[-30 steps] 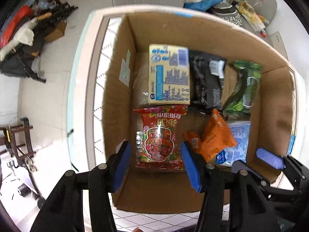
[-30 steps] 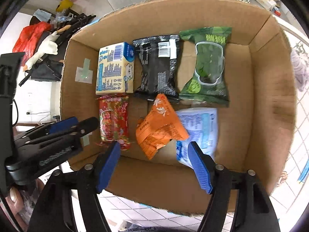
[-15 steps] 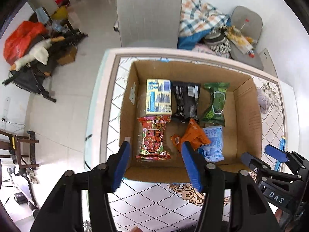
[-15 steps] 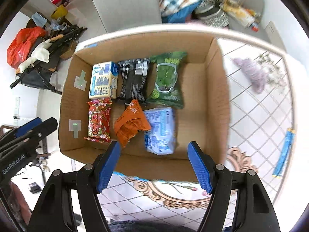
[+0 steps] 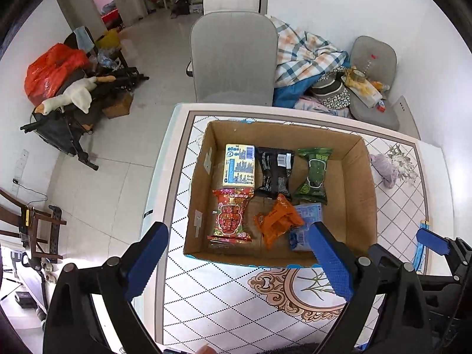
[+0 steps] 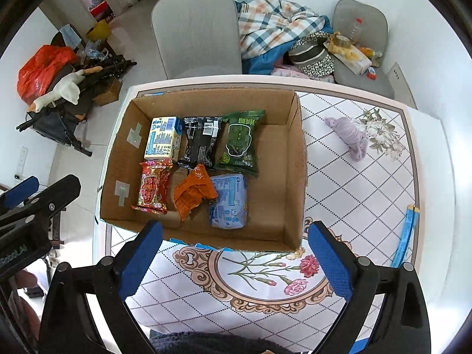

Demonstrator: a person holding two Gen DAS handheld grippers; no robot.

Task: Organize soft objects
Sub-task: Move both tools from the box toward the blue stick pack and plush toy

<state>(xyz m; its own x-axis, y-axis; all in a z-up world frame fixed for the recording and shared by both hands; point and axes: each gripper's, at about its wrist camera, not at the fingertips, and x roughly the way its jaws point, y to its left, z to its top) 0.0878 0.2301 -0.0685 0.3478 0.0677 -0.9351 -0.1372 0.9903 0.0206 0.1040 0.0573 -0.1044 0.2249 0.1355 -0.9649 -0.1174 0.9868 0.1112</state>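
Observation:
A cardboard box (image 5: 358, 194) (image 6: 290, 159) stands on the patterned table. It holds several soft packs: yellow (image 5: 239, 165) (image 6: 163, 137), black (image 5: 274, 168) (image 6: 200, 141), green (image 5: 314, 174) (image 6: 240, 143), red (image 5: 231, 215) (image 6: 153, 185), orange (image 5: 278, 221) (image 6: 193, 193) and pale blue (image 5: 308, 224) (image 6: 228, 200). My left gripper (image 5: 239, 258) is open and empty, high above the box's near edge. My right gripper (image 6: 234, 255) is open and empty, above the table in front of the box. A lilac soft bundle (image 5: 383, 168) (image 6: 351, 135) lies right of the box.
A blue strip (image 6: 405, 233) lies at the table's right edge. A grey chair (image 5: 233, 59) (image 6: 196, 32) stands behind the table, with a checked blanket (image 6: 274, 20) and a second cluttered chair (image 6: 361, 44) beside it. The table drops to the floor on the left.
Both grippers have risen and pulled back from inside the box to high above it. Both stay open and empty. The packs have not moved.

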